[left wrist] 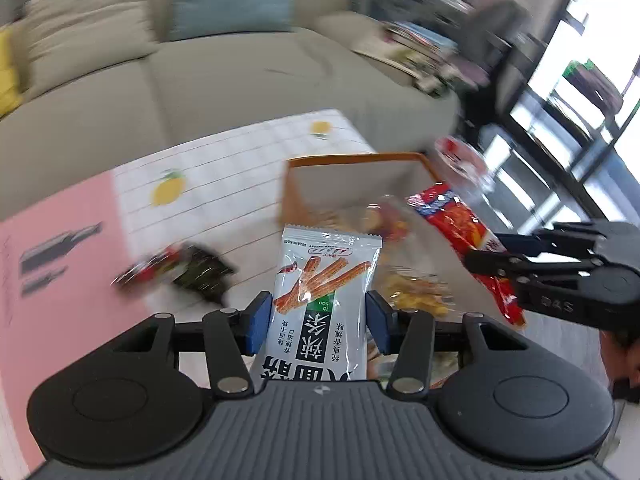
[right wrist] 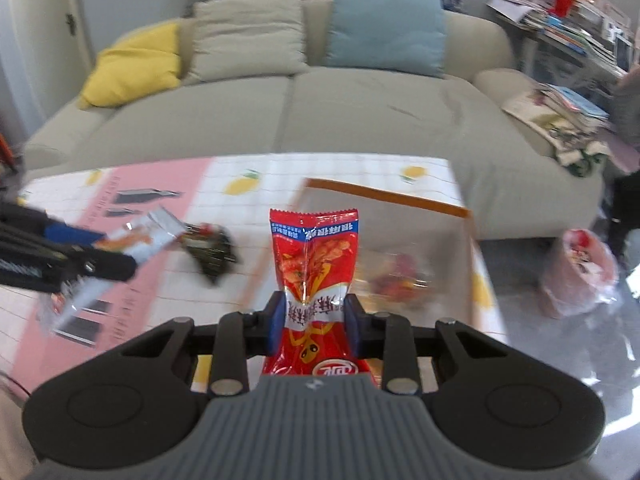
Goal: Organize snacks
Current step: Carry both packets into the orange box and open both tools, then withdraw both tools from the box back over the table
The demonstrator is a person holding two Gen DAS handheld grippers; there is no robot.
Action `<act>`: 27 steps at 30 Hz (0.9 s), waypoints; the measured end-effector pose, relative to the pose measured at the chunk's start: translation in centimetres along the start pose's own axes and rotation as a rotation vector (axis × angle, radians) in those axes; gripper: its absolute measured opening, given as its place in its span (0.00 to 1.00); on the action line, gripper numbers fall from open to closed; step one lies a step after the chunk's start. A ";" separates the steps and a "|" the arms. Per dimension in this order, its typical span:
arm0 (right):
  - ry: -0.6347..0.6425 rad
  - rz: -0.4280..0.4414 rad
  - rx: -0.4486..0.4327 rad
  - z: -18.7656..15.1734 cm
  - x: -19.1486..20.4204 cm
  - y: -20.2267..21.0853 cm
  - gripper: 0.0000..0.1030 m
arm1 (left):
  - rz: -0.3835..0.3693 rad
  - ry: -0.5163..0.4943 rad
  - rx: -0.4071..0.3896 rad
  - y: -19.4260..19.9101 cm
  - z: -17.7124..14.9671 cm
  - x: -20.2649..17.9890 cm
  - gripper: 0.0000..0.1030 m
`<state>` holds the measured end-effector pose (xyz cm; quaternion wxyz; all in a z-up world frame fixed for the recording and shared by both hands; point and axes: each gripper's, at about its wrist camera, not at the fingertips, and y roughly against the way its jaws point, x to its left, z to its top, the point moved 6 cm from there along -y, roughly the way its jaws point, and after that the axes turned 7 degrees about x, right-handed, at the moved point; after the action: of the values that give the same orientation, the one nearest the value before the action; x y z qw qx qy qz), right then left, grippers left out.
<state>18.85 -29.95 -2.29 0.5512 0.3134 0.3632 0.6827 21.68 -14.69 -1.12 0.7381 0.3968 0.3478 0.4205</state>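
Note:
My left gripper (left wrist: 318,326) is shut on a white snack packet (left wrist: 324,280) printed with spicy sticks, held above the table. My right gripper (right wrist: 314,322) is shut on a red snack bag (right wrist: 312,260), pinched at its waist. Each gripper shows in the other's view: the right gripper (left wrist: 496,256) at the right with the red bag (left wrist: 460,224), the left gripper (right wrist: 108,256) at the left with the white packet (right wrist: 132,240). Beyond both stands an orange-rimmed box (left wrist: 360,158), also (right wrist: 384,196), with several snacks inside. A dark packet (left wrist: 200,272), also (right wrist: 212,252), lies on the table.
The table wears a pink and white lemon-print cloth (right wrist: 248,184). A beige sofa (right wrist: 280,120) with cushions stands behind it. A red and white plastic bag (right wrist: 580,272) sits on the floor at the right. Stacked papers (right wrist: 560,108) lie on the sofa's right arm.

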 end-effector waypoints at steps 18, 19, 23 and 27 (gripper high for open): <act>0.019 -0.006 0.244 -2.1 -6.1 -8.2 0.29 | 0.038 -0.282 0.286 -13.8 4.5 -6.5 0.56; 0.032 -0.009 0.254 -2.0 -6.1 -8.7 0.29 | 0.038 -0.292 0.300 -14.1 4.5 -6.7 0.56; 0.083 -0.013 0.286 -1.9 -6.0 -10.0 0.29 | 0.073 -0.332 0.361 -16.0 4.3 -6.9 0.56; 0.134 -0.043 0.307 -2.0 -5.6 -11.2 0.30 | 0.074 -0.328 0.380 -16.7 4.2 -7.1 0.56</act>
<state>24.23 -34.34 -12.95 0.4859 0.3397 0.5057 0.6268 28.17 -27.85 -12.63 0.6811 0.6037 0.2813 0.3041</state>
